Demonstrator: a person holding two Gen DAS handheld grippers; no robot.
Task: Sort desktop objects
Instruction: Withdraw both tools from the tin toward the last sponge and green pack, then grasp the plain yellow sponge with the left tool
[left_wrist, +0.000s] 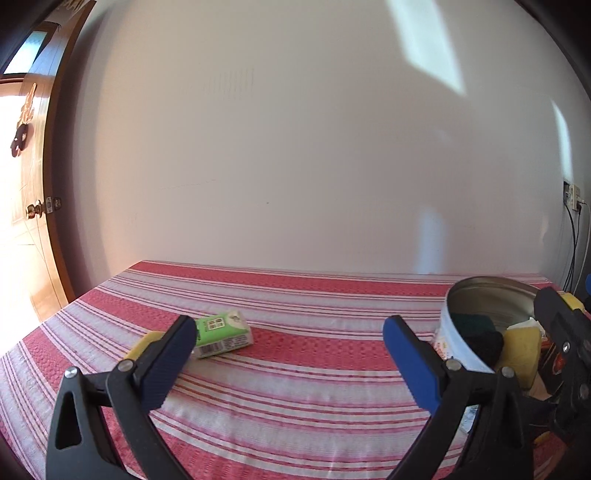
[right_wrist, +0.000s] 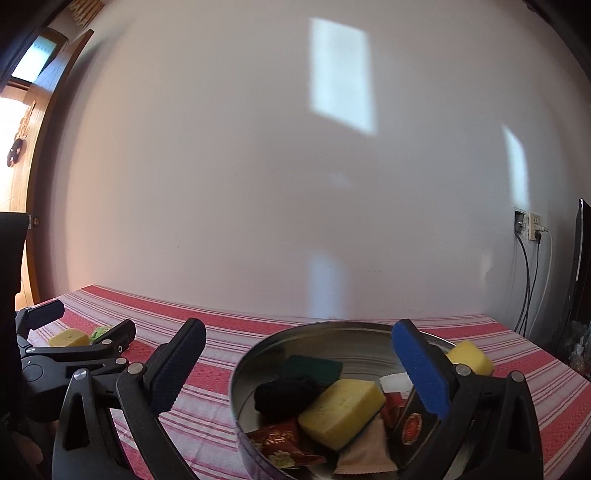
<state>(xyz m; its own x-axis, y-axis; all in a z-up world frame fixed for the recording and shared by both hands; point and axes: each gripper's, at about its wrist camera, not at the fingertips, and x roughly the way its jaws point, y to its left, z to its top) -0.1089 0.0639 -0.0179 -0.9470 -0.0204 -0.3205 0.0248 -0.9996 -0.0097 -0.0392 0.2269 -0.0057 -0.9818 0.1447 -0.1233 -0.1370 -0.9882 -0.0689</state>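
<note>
Tin (right_wrist: 258, 354) holds sorted items under the parted right hand-held gripper (right_wrist: 299, 363).

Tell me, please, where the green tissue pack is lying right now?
In the left wrist view the green tissue pack lies on the striped tablecloth, just beyond the left gripper's left finger, beside a yellow sponge and well left of the round tin.

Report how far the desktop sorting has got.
Done: the round tin already holds a yellow sponge, a green scouring pad, a black bundle and snack packets.

In hand: nothing; the left gripper and right gripper are both open.

Left: the green tissue pack and a yellow sponge beside it lie on the striped cloth.
</note>
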